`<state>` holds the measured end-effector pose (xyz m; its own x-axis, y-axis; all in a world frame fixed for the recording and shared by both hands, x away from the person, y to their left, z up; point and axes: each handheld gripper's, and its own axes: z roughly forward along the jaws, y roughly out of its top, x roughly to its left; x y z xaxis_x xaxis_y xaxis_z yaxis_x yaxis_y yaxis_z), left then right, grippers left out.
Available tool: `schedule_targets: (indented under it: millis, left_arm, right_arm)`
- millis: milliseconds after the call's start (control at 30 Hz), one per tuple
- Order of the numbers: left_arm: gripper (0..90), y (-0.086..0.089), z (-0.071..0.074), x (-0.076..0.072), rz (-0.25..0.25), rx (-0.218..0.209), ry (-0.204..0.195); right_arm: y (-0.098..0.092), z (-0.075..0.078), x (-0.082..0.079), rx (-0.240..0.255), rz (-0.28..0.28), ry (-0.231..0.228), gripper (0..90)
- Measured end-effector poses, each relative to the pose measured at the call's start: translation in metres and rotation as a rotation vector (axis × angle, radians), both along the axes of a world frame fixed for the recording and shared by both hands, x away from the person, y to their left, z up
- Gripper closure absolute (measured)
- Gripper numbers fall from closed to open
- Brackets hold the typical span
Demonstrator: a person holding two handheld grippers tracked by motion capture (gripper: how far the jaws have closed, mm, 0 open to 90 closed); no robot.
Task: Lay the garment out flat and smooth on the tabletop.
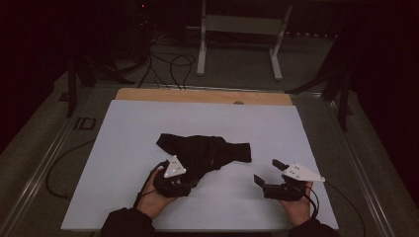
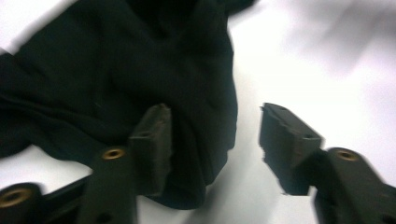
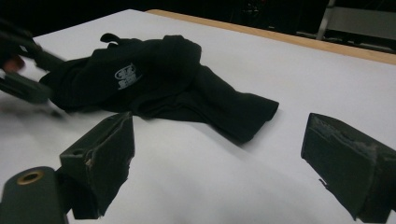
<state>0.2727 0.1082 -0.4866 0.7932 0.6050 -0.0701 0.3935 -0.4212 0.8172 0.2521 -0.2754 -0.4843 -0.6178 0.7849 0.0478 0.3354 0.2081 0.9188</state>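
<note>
Garment (image 1: 205, 153) black, crumpled, frame centre | left gripper (image 2: 215, 135) jaws apart straddling its hem | right gripper (image 3: 217, 163) jaws apart, empty, lower right | risk: shallow bite, cloth slips

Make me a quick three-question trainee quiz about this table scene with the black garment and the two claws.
1. True or false: the right claw is clamped on the black garment.
2. Which claw is at the garment's edge? A) left B) right
3. Fill in: the garment lies on a ____ sheet.

Key: 1 false, it is open over bare sheet. 2 A, the left claw is open at the cloth. 3 white.
</note>
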Motion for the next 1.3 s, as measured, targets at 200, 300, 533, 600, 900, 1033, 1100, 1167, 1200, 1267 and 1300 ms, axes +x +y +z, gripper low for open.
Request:
schedule_targets:
  millis: [200,300,533,600,900,1033,1100,1167,1200,1267,1300]
  left_arm:
    - [41.6,0.026,0.017,0.028,0.092,-0.090,-0.021]
    - [44.2,0.033,0.015,0.048,0.133,-0.078,0.008]
    - [47.6,0.039,-0.002,0.069,0.116,-0.047,0.090]
    - [44.3,0.032,-0.006,0.071,0.075,-0.016,0.099]
    - [31.2,0.008,-0.013,0.067,-0.027,0.059,0.069]
    - [30.6,-0.004,-0.013,0.064,-0.067,0.077,0.050]
    - [30.7,-0.008,-0.013,0.063,-0.085,0.080,0.043]
    - [31.4,-0.014,-0.012,0.062,-0.097,0.097,0.030]
    - [32.0,-0.017,-0.011,0.062,-0.106,0.099,0.024]
    - [35.2,-0.021,-0.011,0.060,-0.126,0.109,0.010]
    - [37.9,-0.023,-0.011,0.059,-0.136,0.109,0.007]
  right_arm:
    - [0.001,0.000,0.000,-0.003,0.006,-0.002,9.9]
    - [0.001,0.000,0.000,-0.001,0.006,0.001,10.0]
    - [0.000,0.000,0.001,0.001,0.007,0.004,10.0]
    - [0.002,-0.001,0.001,-0.001,0.011,0.004,10.0]
    - [0.002,-0.001,0.001,0.000,0.011,0.004,10.1]
    - [0.002,-0.001,0.001,-0.004,0.011,0.004,10.1]
    - [0.002,-0.001,0.001,-0.003,0.010,0.004,10.1]
    - [0.002,-0.001,0.001,-0.003,0.010,0.003,10.1]
    - [0.002,-0.001,0.001,-0.004,0.009,0.004,10.1]
    - [0.002,-0.001,0.001,-0.006,0.011,0.003,10.1]
    - [0.002,-0.001,0.001,-0.005,0.010,0.003,10.1]
